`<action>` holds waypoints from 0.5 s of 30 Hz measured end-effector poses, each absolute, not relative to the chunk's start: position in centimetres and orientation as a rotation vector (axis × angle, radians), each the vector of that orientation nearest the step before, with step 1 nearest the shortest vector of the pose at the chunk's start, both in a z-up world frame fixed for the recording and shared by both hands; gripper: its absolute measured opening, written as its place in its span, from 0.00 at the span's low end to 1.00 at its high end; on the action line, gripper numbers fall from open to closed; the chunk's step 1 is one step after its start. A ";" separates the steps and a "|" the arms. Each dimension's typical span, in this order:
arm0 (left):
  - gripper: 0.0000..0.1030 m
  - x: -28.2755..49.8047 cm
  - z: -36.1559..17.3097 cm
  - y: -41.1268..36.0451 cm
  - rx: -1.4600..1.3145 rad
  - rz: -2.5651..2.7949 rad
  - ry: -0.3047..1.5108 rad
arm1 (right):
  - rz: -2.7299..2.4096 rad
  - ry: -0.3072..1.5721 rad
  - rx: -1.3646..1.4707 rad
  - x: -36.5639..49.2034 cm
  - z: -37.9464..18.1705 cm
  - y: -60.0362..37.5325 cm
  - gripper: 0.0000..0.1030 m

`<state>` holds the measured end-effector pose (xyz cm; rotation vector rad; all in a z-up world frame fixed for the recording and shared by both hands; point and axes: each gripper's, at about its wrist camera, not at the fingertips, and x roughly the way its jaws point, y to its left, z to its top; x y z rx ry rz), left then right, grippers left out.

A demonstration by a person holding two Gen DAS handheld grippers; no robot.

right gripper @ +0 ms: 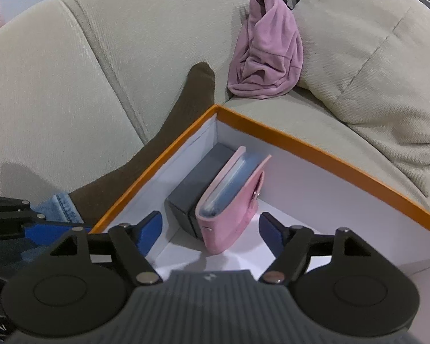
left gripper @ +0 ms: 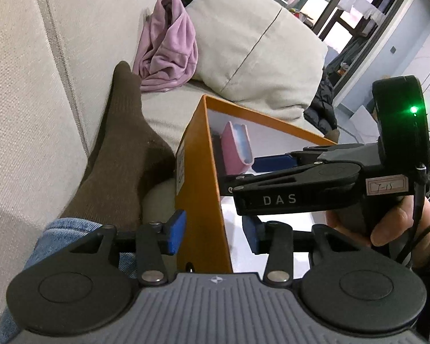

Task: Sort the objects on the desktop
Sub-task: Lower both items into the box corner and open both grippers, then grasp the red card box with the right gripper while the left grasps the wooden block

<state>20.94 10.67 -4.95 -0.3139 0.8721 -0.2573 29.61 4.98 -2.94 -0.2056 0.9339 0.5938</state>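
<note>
orange box: cardboard, orange outside and on the rim, white inside, sat on a beige sofa; one corner pointed away from the right wrist camera.
pink card holder: stood on its edge inside the box near that far corner, spine toward the camera, clear-blue sleeves showing between its covers, snap tab on the right side.
dark grey case: lay in the box just left of the card holder and touched it, tucked against the box's left wall.
right gripper: jaws spread wide over the inside of the box, blue pads either side of the card holder and clear of it; nothing pinched.
left gripper: jaws stood apart astride the near wall of the box, one blue pad outside and one inside; neither pad pressed on the cardboard, nothing gripped.
hand: seen from the left wrist camera, wrapped around the right gripper's handle; a green light glowed on the unit above it.
foot in brown sock: rested on the sofa seat just left of the box, blue jeans cuff at the ankle.
pink garment: crumpled against the sofa back, beyond the box.
beige cushion: leaned behind the box on the right, beside the garment.
</note>
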 end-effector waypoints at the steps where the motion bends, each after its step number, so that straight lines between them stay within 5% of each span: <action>1: 0.49 20.9 -4.9 10.6 -0.318 -0.253 0.867 | 0.594 0.934 -0.198 29.5 -2.9 4.8 0.74; 15: 0.49 20.3 -4.1 10.6 -0.314 -0.306 0.796 | 0.590 0.903 -0.117 27.3 -0.9 2.4 0.77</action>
